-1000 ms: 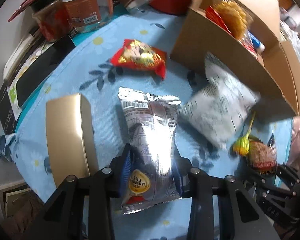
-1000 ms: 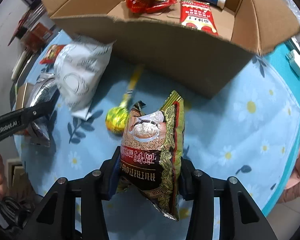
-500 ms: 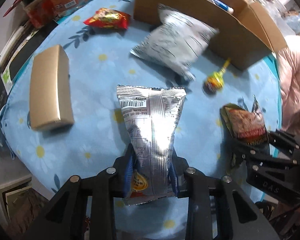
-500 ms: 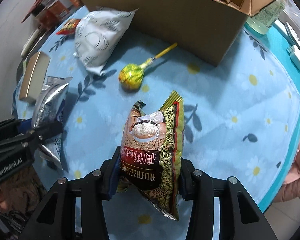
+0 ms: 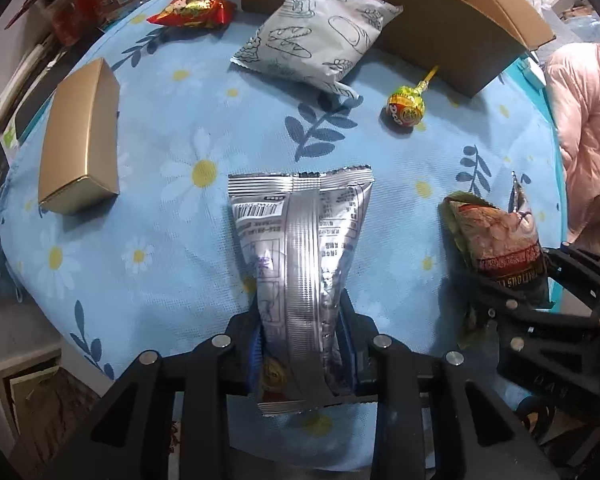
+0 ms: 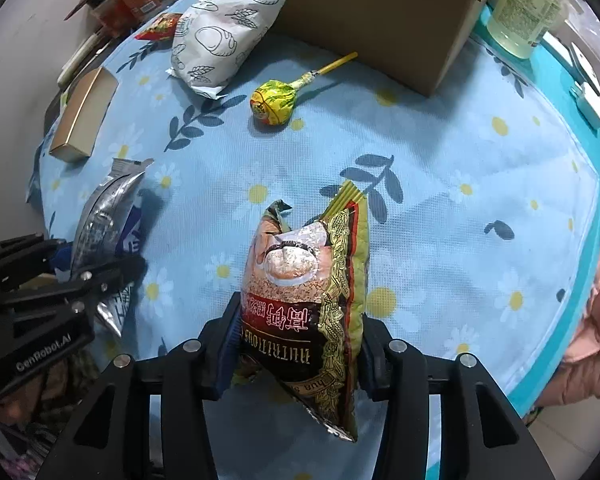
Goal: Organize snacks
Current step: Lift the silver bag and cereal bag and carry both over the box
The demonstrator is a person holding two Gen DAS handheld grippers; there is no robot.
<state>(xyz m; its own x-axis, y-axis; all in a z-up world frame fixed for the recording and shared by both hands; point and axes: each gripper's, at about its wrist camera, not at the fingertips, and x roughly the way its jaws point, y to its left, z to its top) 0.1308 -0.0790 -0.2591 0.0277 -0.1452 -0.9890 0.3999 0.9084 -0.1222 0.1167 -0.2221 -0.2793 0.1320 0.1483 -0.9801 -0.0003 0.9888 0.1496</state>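
Here, in the left wrist view, the left claw (image 5: 302, 354) is seen clamped on the lower end of a silver foil snack pouch (image 5: 300, 256), whose long axis runs straight ahead from the jaws, over the blue daisy-print bench (image 5: 172, 240). Ahead, at the far edge of the bench, stands the open brown cardboard box (image 5: 432, 24), with a white bread-print packet (image 5: 316, 46) leaned against its wall and a yellow-wrapped lollipop (image 5: 406, 108) beside it. A gold rectangular carton (image 5: 80, 136) and a red foil packet (image 5: 192, 10) lie further left.

In the right wrist view, the right claw (image 6: 296, 344) is seen with a brown and gold grain snack bag (image 6: 308, 300) between its jaws, which are opening; the pads appear to touch the bag. The box lies straight ahead of both claws, well apart, and the right claw is judged somewhat nearer to it.
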